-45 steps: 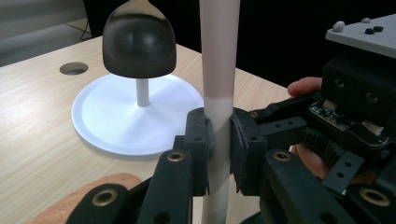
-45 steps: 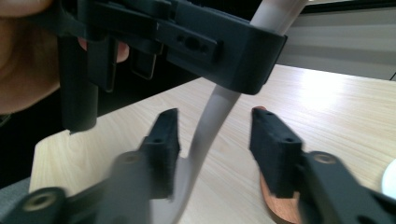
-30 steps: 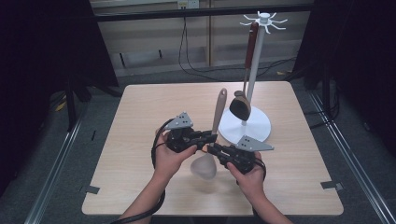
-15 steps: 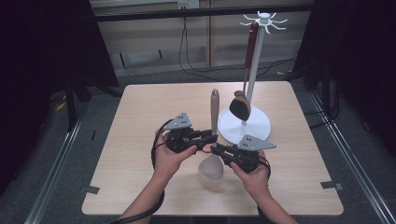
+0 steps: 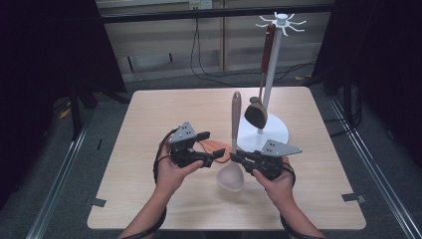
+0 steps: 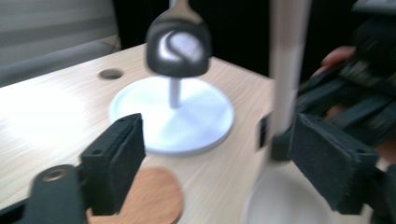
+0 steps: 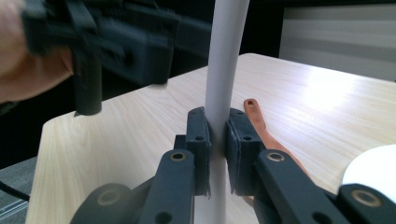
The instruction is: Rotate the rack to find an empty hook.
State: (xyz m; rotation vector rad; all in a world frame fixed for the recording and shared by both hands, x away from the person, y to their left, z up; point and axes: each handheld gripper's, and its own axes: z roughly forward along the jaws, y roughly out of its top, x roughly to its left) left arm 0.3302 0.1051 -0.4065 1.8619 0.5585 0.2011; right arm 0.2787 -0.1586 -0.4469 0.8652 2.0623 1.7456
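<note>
Since the right hand-held gripper [image 7: 215, 140] pinches the pale ladle [image 5: 233, 149] low on its handle, upright over the desk's [image 5: 149, 114] near-middle, that long handle could tip or twist. The left hand-held gripper [image 6: 215, 154] gapes open around it, so a sloppy handover drops it onto the orange spatula [image 5: 214, 148].

text check | I can read no lettering, label, brand or number anywhere; bench [image 5: 164, 109]: plain wood grain, no markings I can make out | left gripper [image 5: 215, 155] and right gripper [image 5: 235, 157]: bare grey plates, nothing legible; ladle [image 5: 232, 169]: unmarked
</note>
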